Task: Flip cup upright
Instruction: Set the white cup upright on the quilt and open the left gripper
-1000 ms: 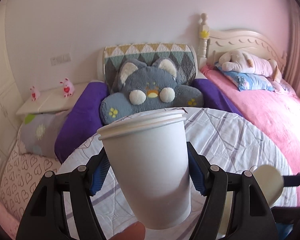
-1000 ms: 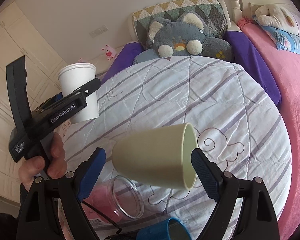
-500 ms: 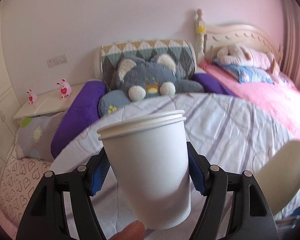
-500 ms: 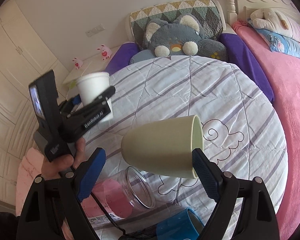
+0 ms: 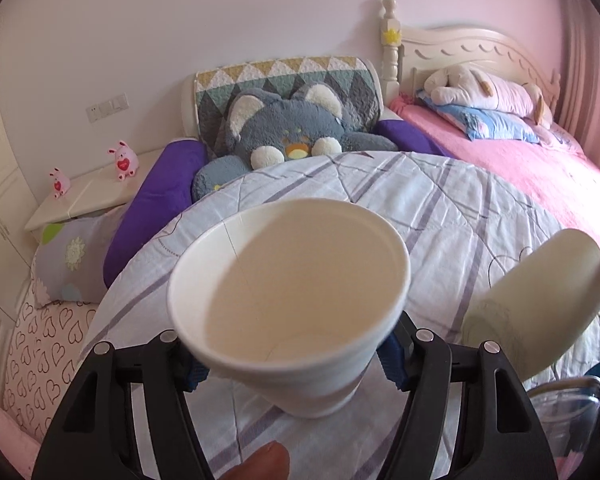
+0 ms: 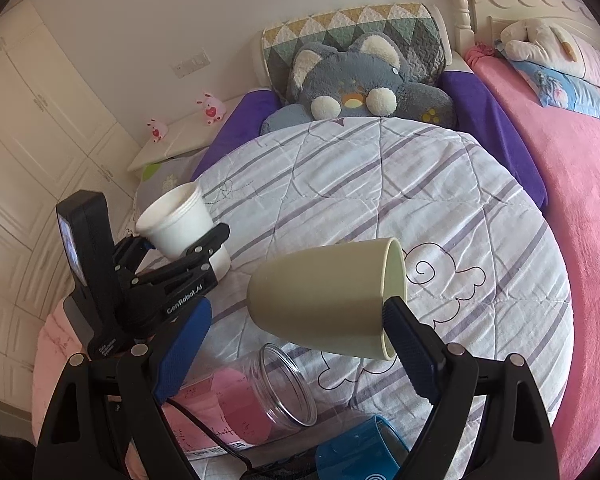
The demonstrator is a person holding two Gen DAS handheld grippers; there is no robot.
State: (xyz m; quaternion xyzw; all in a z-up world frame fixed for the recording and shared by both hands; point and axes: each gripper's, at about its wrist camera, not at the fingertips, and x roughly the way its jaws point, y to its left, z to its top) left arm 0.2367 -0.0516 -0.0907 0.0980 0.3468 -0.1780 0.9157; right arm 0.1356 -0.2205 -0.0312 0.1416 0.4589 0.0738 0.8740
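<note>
My left gripper (image 5: 292, 364) is shut on a white paper cup (image 5: 288, 304), held above the striped quilt. Its open mouth tilts toward the left wrist camera. The same cup (image 6: 180, 226) shows at the left of the right wrist view, mouth up and tilted, in the left gripper (image 6: 192, 244). My right gripper (image 6: 292, 344) is shut on a beige cup (image 6: 324, 296) held on its side, mouth pointing right, above the quilt. That beige cup (image 5: 540, 304) also shows at the right of the left wrist view.
A round striped quilt (image 6: 380, 184) covers the surface. A clear jar (image 6: 288, 388) lies on its side near the front edge, with a blue cup (image 6: 360, 452) beside it. A grey plush cushion (image 6: 360, 88) sits at the back, a pink bed (image 6: 580, 184) to the right.
The left gripper has tipped the white cup so its open mouth now faces the camera, and it has lowered toward the quilt. The right gripper still holds the beige cup sideways.
</note>
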